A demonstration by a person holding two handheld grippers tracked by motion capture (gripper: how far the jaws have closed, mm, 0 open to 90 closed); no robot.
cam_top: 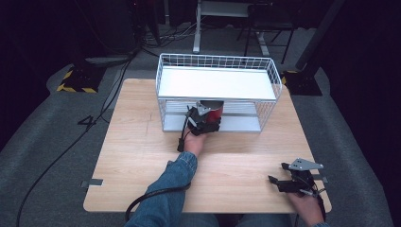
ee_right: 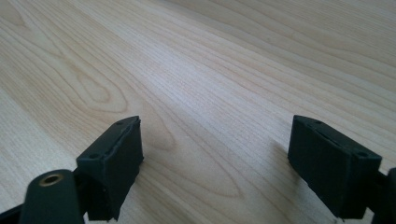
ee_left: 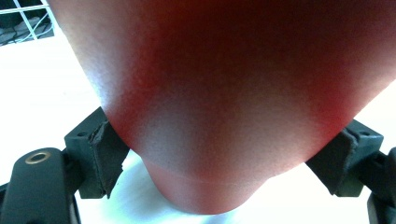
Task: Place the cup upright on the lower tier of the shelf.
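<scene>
At frame centre, the left gripper [cam_top: 204,124] clamps its jaws on a red cup [cam_top: 213,110], seemingly feeding it into the wire rack's [cam_top: 215,61] lower shelf, while the right gripper [cam_top: 294,181] idles wide-jawed at lower right on the counter [cam_top: 142,156].

Left gripper [cam_top: 204,124] is at the front opening of the white wire rack [cam_top: 215,62], jaws closed on a red cup [cam_top: 213,109] that sits at the lower shelf under the rack's white top shelf; denim sleeve [cam_top: 170,189] reaches in from bottom centre, black cable looping off the table edge. Right gripper [cam_top: 279,182] rests near the front right corner of the wooden table [cam_top: 142,156], well apart from the rack, jaws spread with nothing between them, grey three-cornered plate on top. Rack stands at the table's far edge, centred.
</scene>
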